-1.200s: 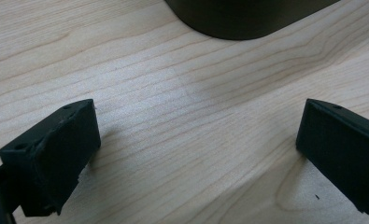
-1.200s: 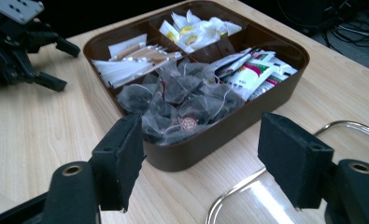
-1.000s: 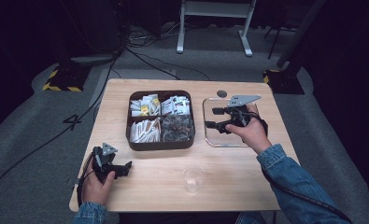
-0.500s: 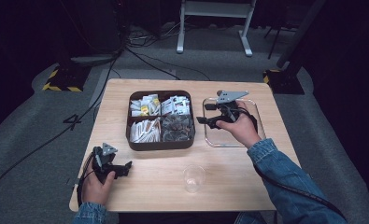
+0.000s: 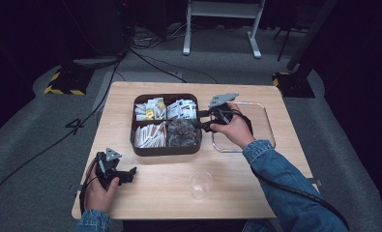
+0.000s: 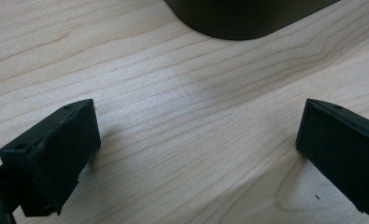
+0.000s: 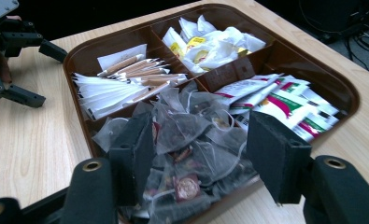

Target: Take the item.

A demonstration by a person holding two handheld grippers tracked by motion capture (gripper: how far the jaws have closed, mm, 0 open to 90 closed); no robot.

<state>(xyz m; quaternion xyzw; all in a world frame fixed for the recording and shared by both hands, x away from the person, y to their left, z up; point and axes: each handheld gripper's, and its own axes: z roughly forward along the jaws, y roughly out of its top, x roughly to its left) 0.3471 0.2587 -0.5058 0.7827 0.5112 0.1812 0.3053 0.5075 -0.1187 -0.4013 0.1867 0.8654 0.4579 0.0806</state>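
The brown tray [image 5: 165, 150] is sitting in the middle of the wooden table [image 5: 256, 188], with its four compartments full. In the high view its sides are looking nearly equal, so I cannot tell a long axis. The right gripper [image 7: 198, 151] is hovering over the compartment of tea bags [image 7: 191, 126], at the tray's corner near the clear tray [image 5: 266, 126]. Its jaws are standing wide apart, one on each side of the heap, pinching nothing. The left gripper [image 6: 196, 154] is resting low over bare wood near the table's front left corner, its jaws spread wide and holding nothing. A clear plastic cup [image 5: 200, 184] is standing upright near the front edge.
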